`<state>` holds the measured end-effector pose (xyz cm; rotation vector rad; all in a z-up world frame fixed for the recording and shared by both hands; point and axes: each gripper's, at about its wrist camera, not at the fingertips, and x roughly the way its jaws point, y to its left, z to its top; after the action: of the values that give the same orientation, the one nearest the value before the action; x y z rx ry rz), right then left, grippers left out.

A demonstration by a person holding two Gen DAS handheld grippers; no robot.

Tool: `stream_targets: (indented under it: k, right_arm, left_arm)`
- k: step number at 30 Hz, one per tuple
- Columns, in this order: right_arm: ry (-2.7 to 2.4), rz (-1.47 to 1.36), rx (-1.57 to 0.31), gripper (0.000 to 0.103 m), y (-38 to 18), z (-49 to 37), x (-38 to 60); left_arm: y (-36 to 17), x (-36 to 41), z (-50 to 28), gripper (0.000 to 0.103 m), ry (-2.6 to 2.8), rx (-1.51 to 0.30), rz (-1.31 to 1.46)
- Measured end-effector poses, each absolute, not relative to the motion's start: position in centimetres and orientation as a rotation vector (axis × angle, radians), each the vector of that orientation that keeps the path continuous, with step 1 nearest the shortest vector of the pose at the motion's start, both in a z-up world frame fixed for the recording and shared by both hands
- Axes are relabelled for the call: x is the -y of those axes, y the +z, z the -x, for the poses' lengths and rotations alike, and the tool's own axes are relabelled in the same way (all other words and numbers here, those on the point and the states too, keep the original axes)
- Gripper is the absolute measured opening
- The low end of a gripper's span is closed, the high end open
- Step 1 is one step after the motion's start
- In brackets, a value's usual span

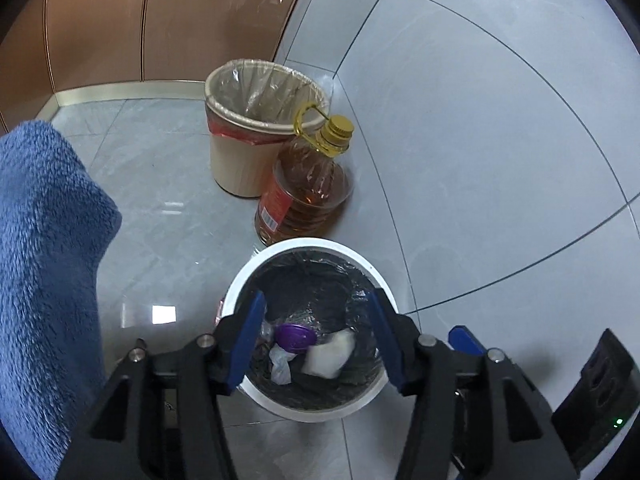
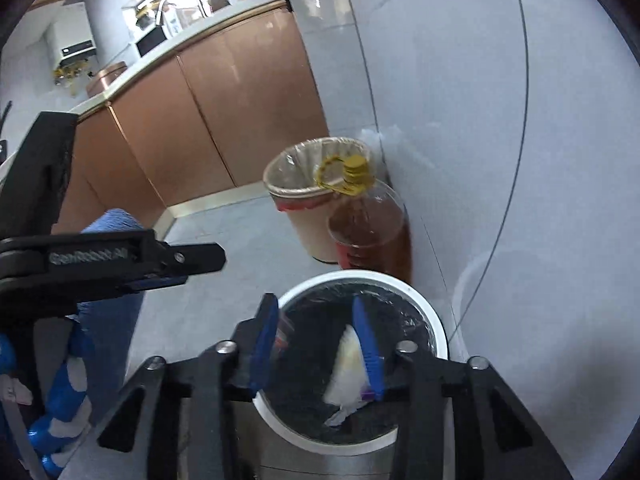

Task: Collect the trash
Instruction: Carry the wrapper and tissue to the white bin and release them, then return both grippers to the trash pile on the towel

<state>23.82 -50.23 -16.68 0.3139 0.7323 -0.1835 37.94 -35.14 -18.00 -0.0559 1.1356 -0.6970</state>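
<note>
A white round trash bin [image 1: 240,280] with a black liner stands on the floor below both grippers; it also shows in the right wrist view [image 2: 432,312]. Inside lie a purple lid [image 1: 296,336], a white packet [image 1: 330,354] and crumpled white wrapping [image 1: 280,364]. My left gripper [image 1: 318,312] is open and empty above the bin's mouth. My right gripper [image 2: 316,312] is open above the bin too, with a white packet [image 2: 346,368] falling or lying in the bin just beside its right finger.
A beige bin [image 1: 236,160] with a clear liner stands by the wall, a large oil bottle [image 1: 308,188] with a yellow cap next to it. Brown cabinets [image 2: 240,112] run at the back. A blue fleece sleeve [image 1: 44,260] fills the left.
</note>
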Motion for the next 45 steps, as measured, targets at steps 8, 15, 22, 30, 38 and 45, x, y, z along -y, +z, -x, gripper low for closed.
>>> stream_targets:
  k: [8,15,22,30,38,45]
  right_arm:
    - [-0.164,-0.316,-0.716,0.038,-15.1,-22.1,48.8]
    - [-0.114,-0.275,-0.64,0.039,-10.0,-19.3,45.0]
    - [-0.041,-0.223,-0.528,0.042,-2.8,-15.6,39.8]
    - [0.069,-0.142,-0.458,0.048,2.4,-12.7,33.2]
    - [0.2,-0.124,-0.441,0.048,4.5,-10.6,27.9]
    - [0.359,-0.118,-0.47,0.048,5.3,-10.7,23.5]
  left_arm:
    - [-13.0,31.2,-35.3,0.052,-0.678,-1.009,0.071]
    - [-7.0,24.6,-31.8,0.052,-0.639,-0.889,0.105]
    - [-2.5,16.9,-26.9,0.057,-0.611,-0.811,0.131]
    - [0.0,6.5,-22.0,0.061,-0.503,-0.723,0.143]
    - [-0.5,-3.0,-17.7,0.061,-0.385,-0.704,0.2]
    - [-1.7,-12.0,-15.3,0.06,-0.255,-0.706,0.269]
